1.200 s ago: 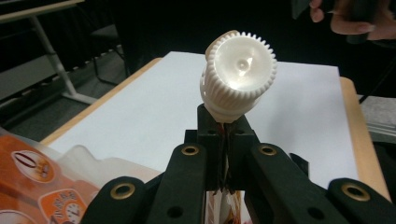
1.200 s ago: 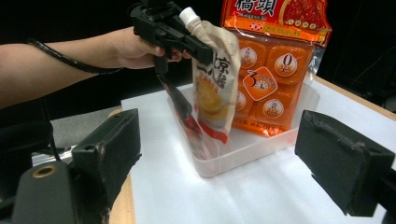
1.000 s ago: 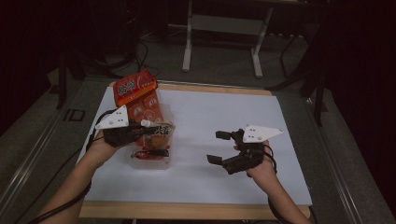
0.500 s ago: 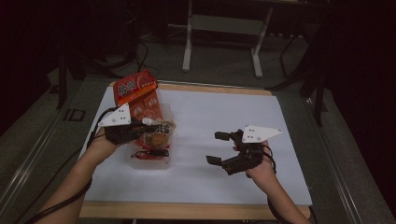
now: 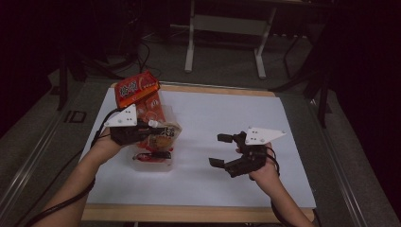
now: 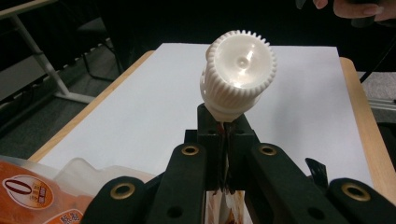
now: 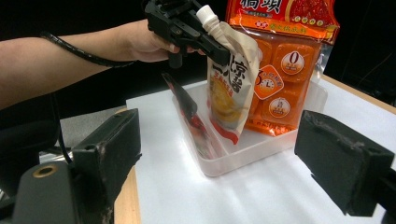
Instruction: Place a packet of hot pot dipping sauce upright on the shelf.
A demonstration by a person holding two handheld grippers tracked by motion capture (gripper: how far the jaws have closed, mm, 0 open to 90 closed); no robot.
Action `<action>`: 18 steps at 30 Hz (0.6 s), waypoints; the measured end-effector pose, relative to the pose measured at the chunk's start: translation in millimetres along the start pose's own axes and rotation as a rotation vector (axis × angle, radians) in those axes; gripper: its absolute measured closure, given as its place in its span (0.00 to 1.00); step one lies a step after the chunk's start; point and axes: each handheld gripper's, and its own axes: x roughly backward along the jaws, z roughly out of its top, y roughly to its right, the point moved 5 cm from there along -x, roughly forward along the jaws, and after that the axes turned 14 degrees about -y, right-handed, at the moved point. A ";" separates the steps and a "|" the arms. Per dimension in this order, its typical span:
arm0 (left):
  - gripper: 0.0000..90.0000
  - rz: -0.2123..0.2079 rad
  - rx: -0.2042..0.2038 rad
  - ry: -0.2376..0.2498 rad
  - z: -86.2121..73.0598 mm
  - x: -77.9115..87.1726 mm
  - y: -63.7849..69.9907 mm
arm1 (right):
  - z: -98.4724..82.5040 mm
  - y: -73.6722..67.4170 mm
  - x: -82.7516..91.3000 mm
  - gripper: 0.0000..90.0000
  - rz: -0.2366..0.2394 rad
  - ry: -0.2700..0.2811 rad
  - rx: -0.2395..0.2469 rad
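The spout pouch hangs from the left claw, pinched just under its white cap, its bottom still inside the clear tray on the worktop. The right claw waits nearby, spread and empty. Seemingly a lift-out: next, raise it clear of the orange packet behind.

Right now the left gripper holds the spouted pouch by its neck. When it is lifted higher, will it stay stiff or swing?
The spouted pouch will probably hang and swing: its soft body sags below the left gripper. The rigid neck under the ribbed white cap should resist slipping. It may brush the orange snack pack just behind it in the clear tray.
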 end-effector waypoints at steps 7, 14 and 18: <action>0.98 0.017 -0.017 -0.027 0.4 8.3 -4.6 | -0.4 0.7 0.9 0.16 0.001 0.002 -0.004; 0.98 -0.017 -0.037 -0.058 1.1 6.8 -3.0 | -0.7 1.9 0.8 0.16 0.001 0.002 -0.005; 0.98 -0.022 -0.066 -0.055 4.8 1.6 1.0 | -0.7 1.1 0.0 0.16 0.005 0.000 -0.007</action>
